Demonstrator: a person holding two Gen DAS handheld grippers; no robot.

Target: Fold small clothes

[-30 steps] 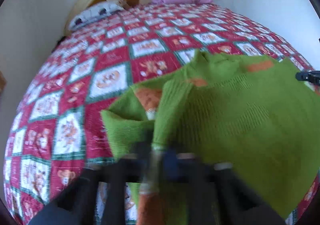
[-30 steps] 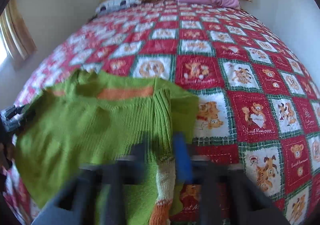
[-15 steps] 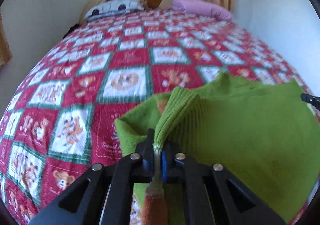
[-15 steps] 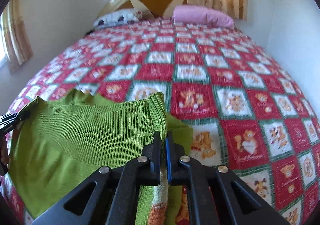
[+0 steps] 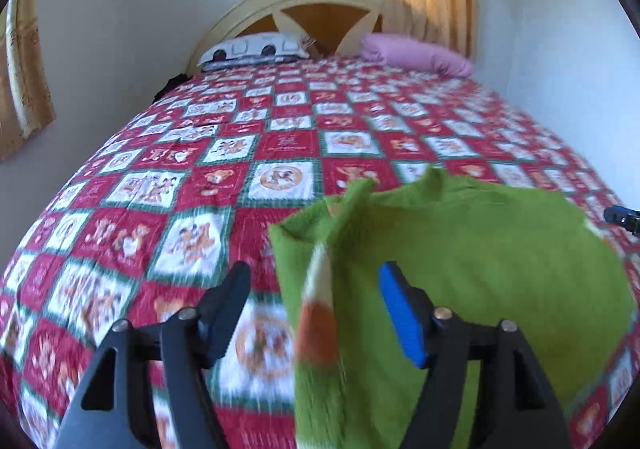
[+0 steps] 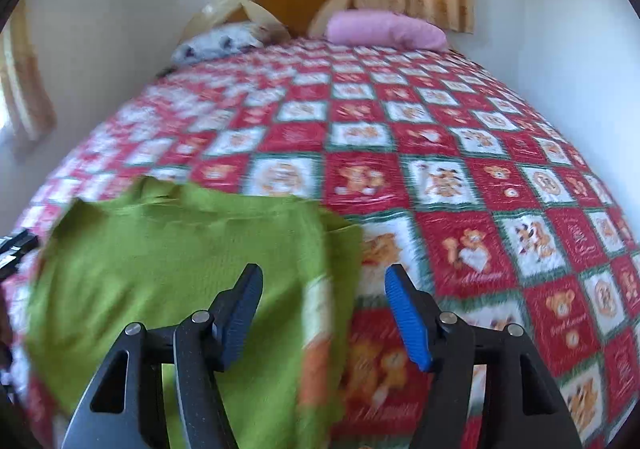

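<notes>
From your left wrist view, your left gripper (image 5: 316, 301) has just sprung apart: fingers (image 5: 400, 313) wide, pads pressing nothing. The green sweater (image 5: 480, 261) lies on the quilt (image 5: 160, 209) of the bed, and its sleeve with the white and orange cuff (image 5: 316, 313) sits in the gap between your fingers, blurred, touching neither pad as far as you can see. Beyond the sweater, the patterned pillow (image 5: 256, 49) and pink pillow (image 5: 416, 55) rest against the headboard (image 5: 320, 5).

Now your right wrist view: your right gripper (image 6: 324, 303) has likewise just been opening, fingers (image 6: 406, 319) spread, gripping nothing. The sweater (image 6: 168, 265) spreads left of the gap, its striped cuff edge (image 6: 320, 325) running between the fingers, free of both pads. At the sweater's far left edge you catch the other gripper's dark tip (image 6: 16, 247).
</notes>
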